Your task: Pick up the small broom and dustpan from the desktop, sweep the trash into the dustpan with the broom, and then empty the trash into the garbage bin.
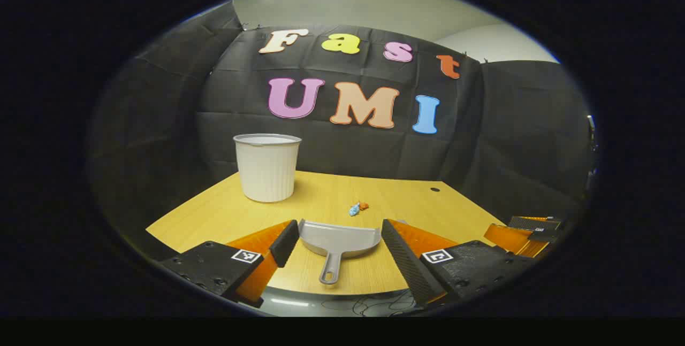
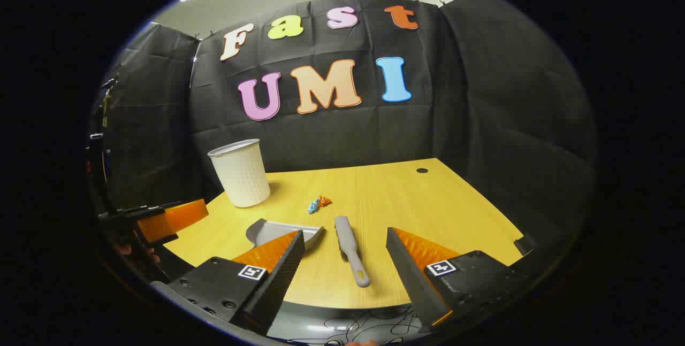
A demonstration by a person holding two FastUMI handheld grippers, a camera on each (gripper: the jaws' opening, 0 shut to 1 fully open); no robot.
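A grey dustpan (image 1: 339, 241) lies flat on the wooden desk (image 1: 225, 212), handle toward me, framed between the fingers of my open left gripper (image 1: 338, 236), which hovers short of it. In the right gripper view the small grey broom (image 2: 350, 248) lies beside the dustpan (image 2: 278, 231), its handle pointing at me. My right gripper (image 2: 345, 239) is open, its fingers spread either side of the broom. Crumpled blue and orange trash (image 1: 358, 207) (image 2: 319, 204) rests mid-desk beyond both tools. A white ribbed garbage bin (image 1: 267, 167) (image 2: 241, 173) stands upright at the back left.
The desk's near edge runs just under both grippers, with cables on the floor below. A small dark hole (image 2: 421, 170) marks the desk's far right. The other gripper (image 2: 160, 220) hovers at the left of the right gripper view. Black cloth walls close the back and sides.
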